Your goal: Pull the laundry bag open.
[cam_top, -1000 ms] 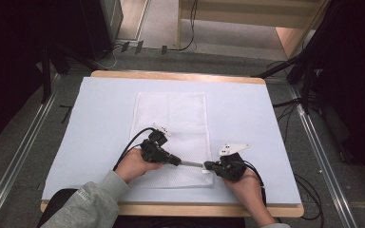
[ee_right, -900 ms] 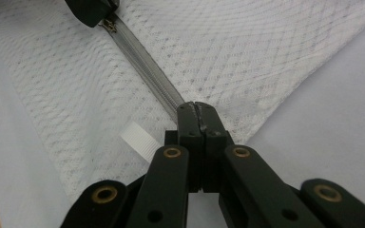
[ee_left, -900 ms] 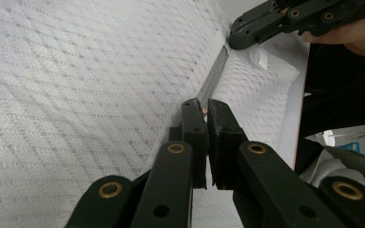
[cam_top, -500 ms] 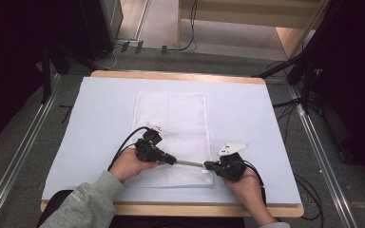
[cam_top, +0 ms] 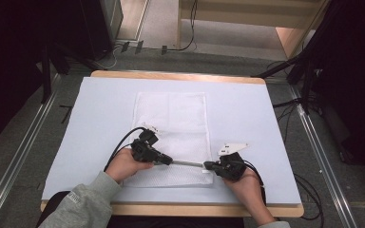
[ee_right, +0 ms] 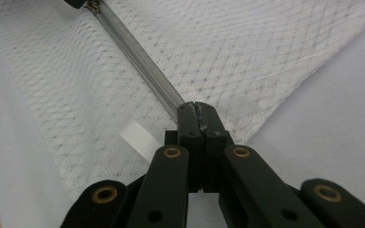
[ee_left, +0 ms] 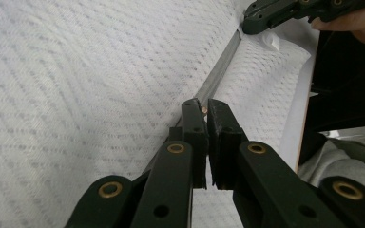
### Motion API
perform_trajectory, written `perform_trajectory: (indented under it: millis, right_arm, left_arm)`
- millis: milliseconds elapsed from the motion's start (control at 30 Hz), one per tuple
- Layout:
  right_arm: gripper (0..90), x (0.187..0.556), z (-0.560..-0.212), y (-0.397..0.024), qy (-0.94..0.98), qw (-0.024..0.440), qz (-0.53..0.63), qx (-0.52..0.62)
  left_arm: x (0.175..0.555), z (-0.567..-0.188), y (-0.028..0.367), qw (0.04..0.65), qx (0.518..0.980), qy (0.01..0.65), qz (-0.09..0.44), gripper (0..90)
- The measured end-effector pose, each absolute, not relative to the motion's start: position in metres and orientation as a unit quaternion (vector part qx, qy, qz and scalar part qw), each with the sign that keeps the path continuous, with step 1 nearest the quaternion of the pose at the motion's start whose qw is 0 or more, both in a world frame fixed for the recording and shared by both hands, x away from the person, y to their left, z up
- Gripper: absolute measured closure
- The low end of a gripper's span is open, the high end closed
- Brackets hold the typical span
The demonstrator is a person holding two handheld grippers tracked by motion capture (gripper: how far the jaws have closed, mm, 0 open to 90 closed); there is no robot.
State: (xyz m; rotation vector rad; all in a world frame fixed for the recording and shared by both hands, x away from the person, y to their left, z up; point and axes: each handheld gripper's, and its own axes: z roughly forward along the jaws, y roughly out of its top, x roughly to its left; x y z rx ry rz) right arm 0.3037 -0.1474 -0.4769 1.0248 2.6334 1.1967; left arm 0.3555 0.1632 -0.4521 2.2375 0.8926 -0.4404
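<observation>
1. Bag [cam_top: 171,133]: white mesh, flat on the table [cam_top: 90,123], centre of the high view. Its zipper [cam_top: 186,163] runs along the lower edge, between the two grippers.
2. Left gripper [cam_top: 168,160], lower centre-left of the high view: jaws nearly closed. In the left gripper view they pinch a small coppery bit at the tips [ee_left: 204,110], probably the zipper pull, though it is too small to be sure.
3. Right gripper [cam_top: 208,166], lower centre-right: jaws fully closed. In the right gripper view they clamp the bag's edge at the zipper's end [ee_right: 197,111]. A white tag [ee_right: 140,137] lies just left of the jaws.
4. Step in hand, as I read it: working the zipper, right side anchoring the bag, left side on the slider. Whether it is opening or closing I cannot tell.
5. Next move calls for a steady pull along the zipper line, the right clamp held fast so the mesh stays taut and does not bunch.
</observation>
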Motion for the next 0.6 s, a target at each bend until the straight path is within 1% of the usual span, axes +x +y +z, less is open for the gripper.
perform_trajectory:
  millis: [167, 367, 600]
  right_arm:
    - [90.0, 0.304, -0.477, -0.147, 0.859, 0.037, 0.388, 0.333]
    - [90.0, 0.304, -0.476, -0.147, 0.859, 0.035, 0.386, 0.334]
    - [90.0, 0.305, -0.476, -0.147, 0.860, 0.035, 0.385, 0.333]
  left_arm:
    - [0.353, -0.451, 0.166, 0.338, 0.861, 0.340, -0.169, 88.1]
    - [0.353, -0.450, 0.185, 0.339, 0.856, 0.350, -0.173, 88.2]
    - [0.350, -0.448, 0.200, 0.341, 0.854, 0.357, -0.165, 88.1]
